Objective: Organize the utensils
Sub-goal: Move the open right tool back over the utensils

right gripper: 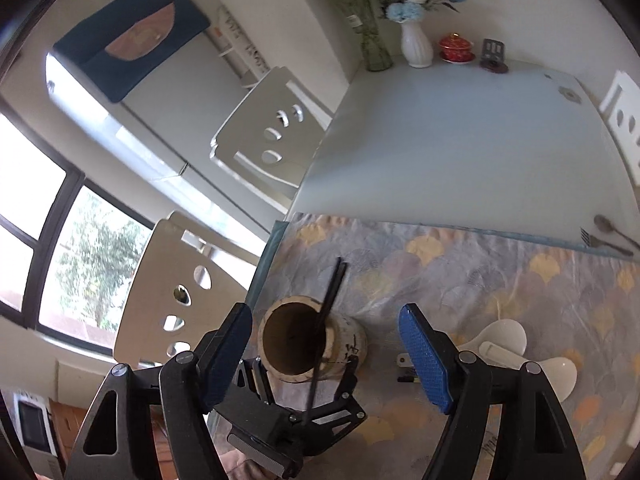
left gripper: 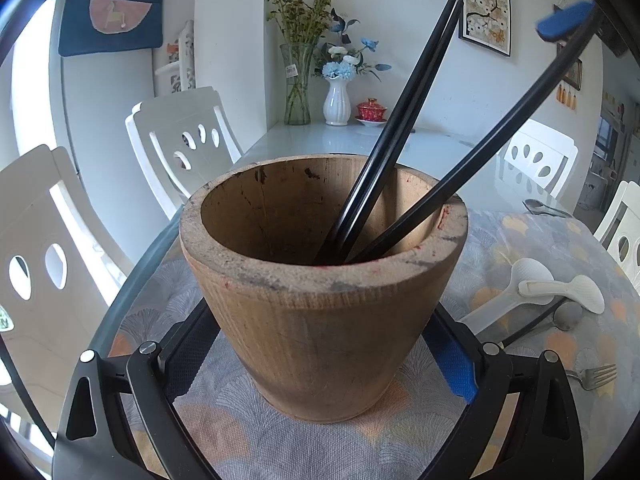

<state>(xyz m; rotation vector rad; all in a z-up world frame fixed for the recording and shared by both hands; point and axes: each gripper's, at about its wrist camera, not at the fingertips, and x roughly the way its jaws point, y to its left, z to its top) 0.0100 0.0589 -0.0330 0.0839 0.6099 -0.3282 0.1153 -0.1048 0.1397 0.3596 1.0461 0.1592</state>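
Observation:
A wooden utensil pot (left gripper: pixel 320 292) stands on the patterned placemat (left gripper: pixel 540 248), and my left gripper (left gripper: pixel 320 364) is shut on its base from both sides. Three black chopsticks (left gripper: pixel 404 128) lean in the pot. In the right wrist view the pot (right gripper: pixel 308 344) shows from above with the left gripper (right gripper: pixel 308 404) around it. My right gripper (right gripper: pixel 326 360) hovers above the pot, open and empty; its blue pad shows at the top right of the left wrist view (left gripper: pixel 564 22). Two white rice paddles (left gripper: pixel 532 284) lie right of the pot, also seen in the right wrist view (right gripper: pixel 516 344).
A metal spoon bowl (left gripper: pixel 568 316) and a fork (left gripper: pixel 596 376) lie on the mat at the right. Another spoon (right gripper: pixel 612 230) and fork (right gripper: pixel 600 242) lie at the mat's far edge. Vases (left gripper: pixel 336 100) and a red lidded cup (left gripper: pixel 372 112) stand at the table's far end. White chairs (left gripper: pixel 180 140) flank the table.

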